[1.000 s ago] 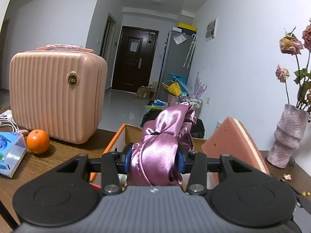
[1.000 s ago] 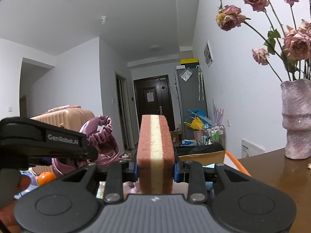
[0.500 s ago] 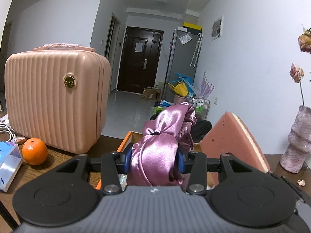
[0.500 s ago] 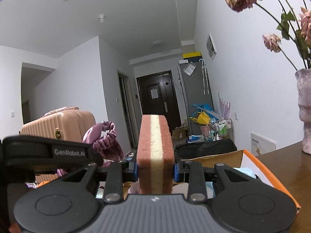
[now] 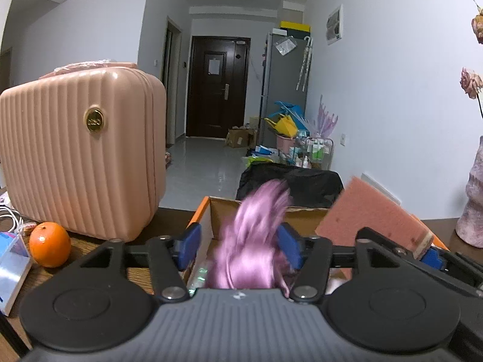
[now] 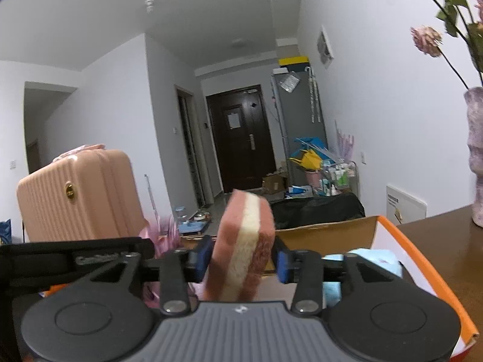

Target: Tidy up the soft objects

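Now the purple scrunchie [image 5: 253,235] is seen blurred between the spreading pads of the left claw [image 5: 240,242], let go above the cardboard box [image 5: 208,211]. Beside it, the pink sponge [image 6: 241,241] is seen tilted between the right claw's [image 6: 241,258] pads, which are opening too, a gap showing on either side. The box's floor is mostly hidden. Both claws are held pointing slightly downward over the bench [image 5: 169,215].

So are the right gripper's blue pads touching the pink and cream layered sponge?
Apart. In the right wrist view the right gripper is opening, with a visible gap between each blue pad and the tilting sponge.
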